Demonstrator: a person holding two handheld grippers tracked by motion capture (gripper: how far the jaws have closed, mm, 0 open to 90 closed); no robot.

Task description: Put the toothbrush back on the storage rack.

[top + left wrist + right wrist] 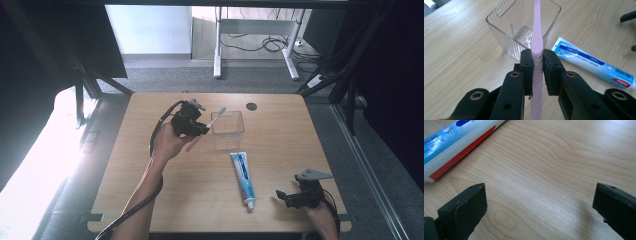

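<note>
2 hands: left tongs [537,63] clamp toothbrush [537,37] above cup [506,25].

Bare tabletop [150,185] lies open left and front; the clear container [227,129] and toothpaste tube [243,178] occupy the middle, between left gripper [197,127] and right gripper [281,196].

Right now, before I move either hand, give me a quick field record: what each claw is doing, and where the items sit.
left claw: shut on the pink toothbrush, raised, head over the clear container
right claw: open, holding nothing, low over the table, near its front right corner
toothpaste tube: flat on table, between container and right claw, cap toward the person
clear container: upright, looks empty
</note>
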